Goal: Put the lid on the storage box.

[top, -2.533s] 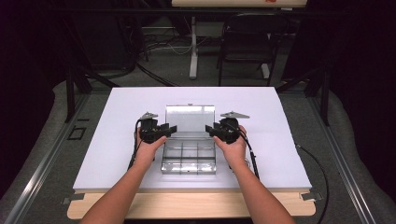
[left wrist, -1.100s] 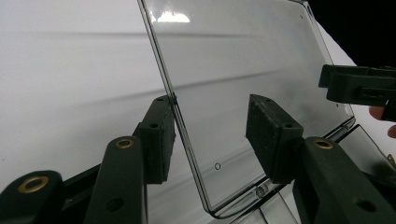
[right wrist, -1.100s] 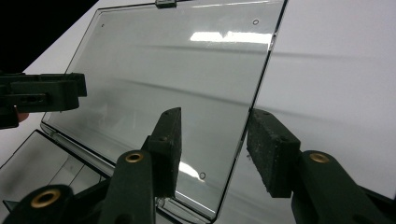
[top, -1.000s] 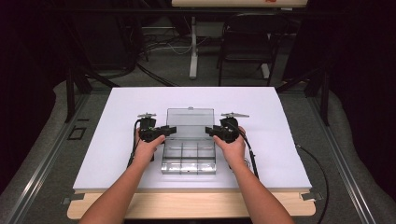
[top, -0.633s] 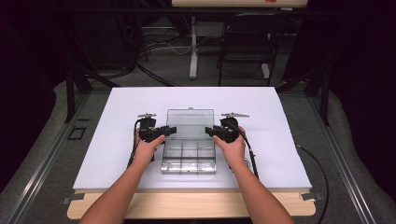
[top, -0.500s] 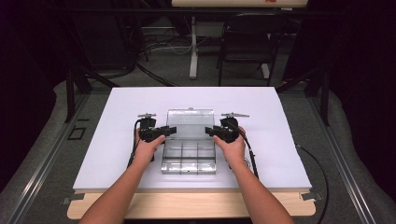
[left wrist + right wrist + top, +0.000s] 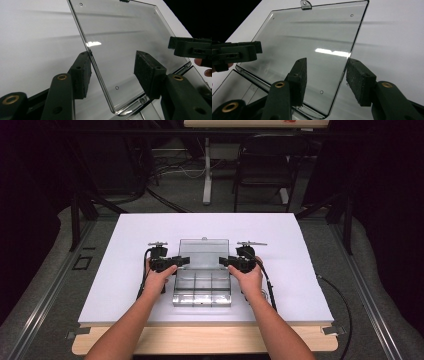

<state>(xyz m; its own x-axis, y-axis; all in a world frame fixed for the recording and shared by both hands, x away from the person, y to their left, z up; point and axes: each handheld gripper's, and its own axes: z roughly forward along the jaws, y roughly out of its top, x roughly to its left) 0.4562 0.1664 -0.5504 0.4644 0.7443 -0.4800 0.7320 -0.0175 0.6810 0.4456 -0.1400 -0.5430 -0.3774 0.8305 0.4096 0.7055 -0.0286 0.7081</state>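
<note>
The white table (image 7: 125, 270) carries everything you are working on, and the clear plastic organizer box (image 7: 202, 290) sits on it toward your edge, about midway across; take that box as the reference for the rest. Its base lies flat, divided into small compartments, with its near wall closest to you. Its lid (image 7: 203, 251) is swung open past the far side of the base and leans back away from you, the small latch tab (image 7: 305, 4) at its far edge.

Your left hand (image 7: 159, 279) comes in just beside the box's left wall, and the left gripper (image 7: 181, 262) reaches the lid's left edge. In the left gripper view the lid (image 7: 120, 42) stands edge-on between the two black jaws: one pad (image 7: 80, 74) touches the lid's outer face, while the other pad (image 7: 148, 72) stands off from the inner face with a gap. So that gripper is spread apart, straddling the edge without clamping it.

Your right hand (image 7: 248, 279) sits just beside the box's right wall, and the right gripper (image 7: 223, 262) meets the lid's right edge. In the right gripper view the lid (image 7: 312, 45) passes between the jaws, its edge near the outer pad (image 7: 359, 80) and the inner pad (image 7: 298, 78) set against the clear panel; the jaws are parted here too. Whether either pad truly presses the plastic, you cannot tell.
</note>
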